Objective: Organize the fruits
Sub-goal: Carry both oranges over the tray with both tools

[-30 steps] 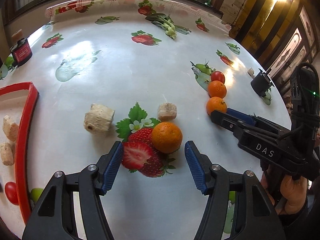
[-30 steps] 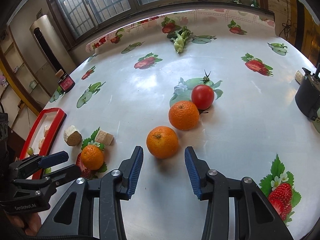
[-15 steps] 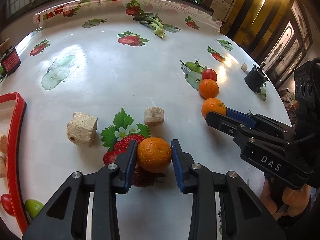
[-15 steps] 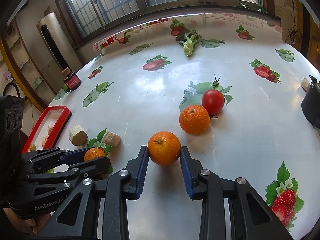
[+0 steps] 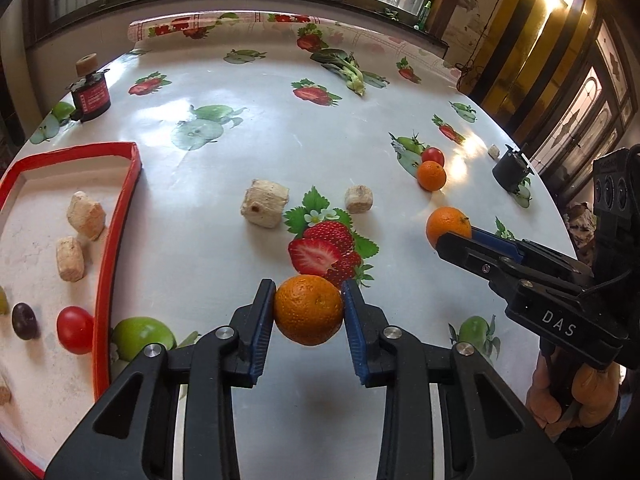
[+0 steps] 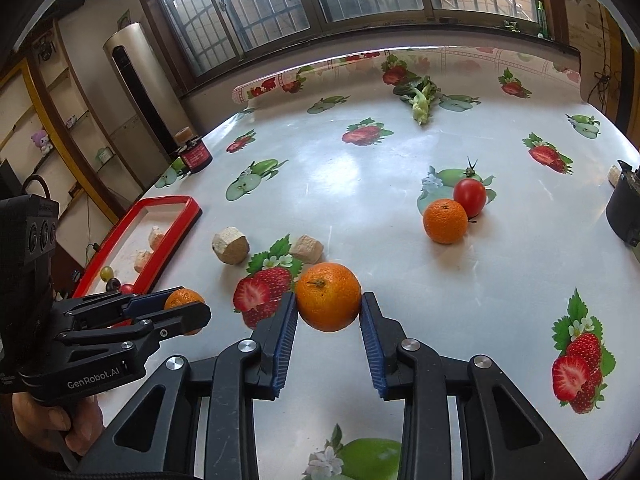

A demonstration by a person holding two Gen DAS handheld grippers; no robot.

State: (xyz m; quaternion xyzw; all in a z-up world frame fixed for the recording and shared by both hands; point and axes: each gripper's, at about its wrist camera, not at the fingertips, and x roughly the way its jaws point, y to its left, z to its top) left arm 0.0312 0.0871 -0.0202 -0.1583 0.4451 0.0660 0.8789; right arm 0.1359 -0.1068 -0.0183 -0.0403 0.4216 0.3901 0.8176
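We had both claws clamped on oranges: left gripper (image 5: pixel 308 312) on orange (image 5: pixel 309 309), right gripper (image 6: pixel 329 312) on another (image 6: pixel 328 296), both right of the tray (image 5: pixel 116 216). Round peel could slip during carry.

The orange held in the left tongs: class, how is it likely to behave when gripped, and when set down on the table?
The orange is round, so it will probably roll once released on the glossy table. Its pebbled skin against the ridged blue pads of the left tongs likely resists slipping. It looks firm, keeping its shape under the squeeze.
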